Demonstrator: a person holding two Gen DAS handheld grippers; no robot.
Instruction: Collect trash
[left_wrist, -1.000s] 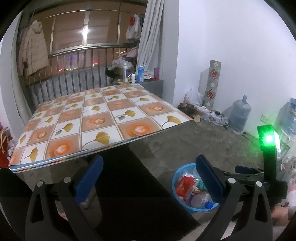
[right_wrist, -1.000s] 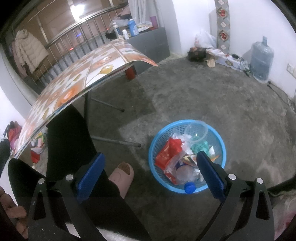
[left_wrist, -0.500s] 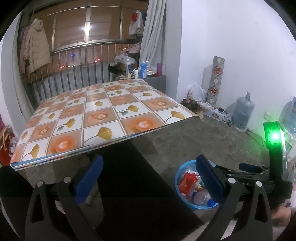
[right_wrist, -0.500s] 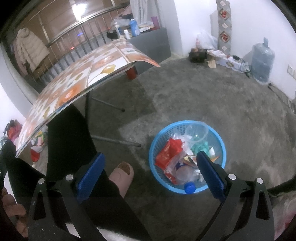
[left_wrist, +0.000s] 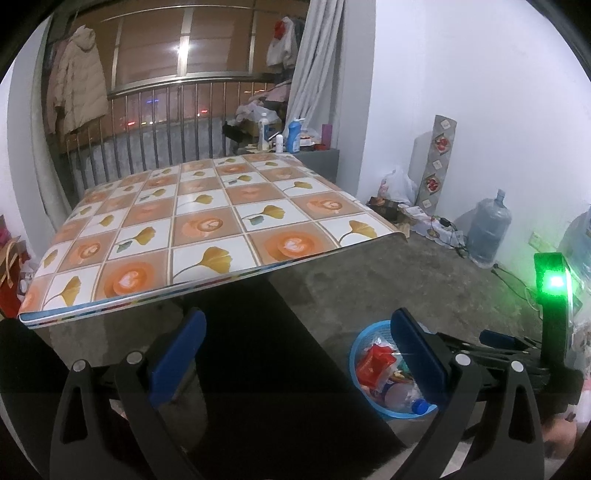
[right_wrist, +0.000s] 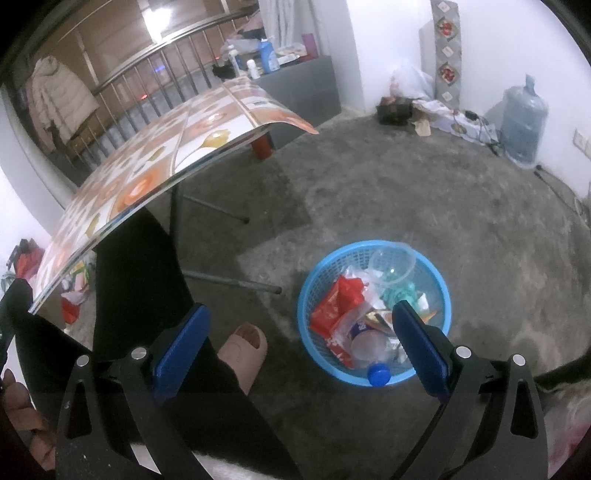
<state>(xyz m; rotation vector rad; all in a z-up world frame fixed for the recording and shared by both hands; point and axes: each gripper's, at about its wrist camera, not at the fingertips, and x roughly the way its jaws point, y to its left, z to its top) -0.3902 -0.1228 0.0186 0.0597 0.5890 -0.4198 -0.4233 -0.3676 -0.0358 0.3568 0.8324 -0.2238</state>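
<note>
Blue basket (right_wrist: 373, 254) with red wrapper (right_wrist: 334, 306); table (left_wrist: 192, 229) in orange and white squares with yellow leaves; grey floor (right_wrist: 406, 192)

Tile-patterned table (left_wrist: 207, 225); water jug (left_wrist: 487, 236) by the wall; pale coat (left_wrist: 75, 81), perhaps hanging.

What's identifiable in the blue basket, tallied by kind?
In the blue basket on the floor, right wrist view:
Red wrapper: 1
Clear plastic cup: 1
Clear plastic bottle with blue cap: 1
Teal crumpled item: 1
Total: 4 that can be told apart; the other scraps are too jumbled to count.
</note>
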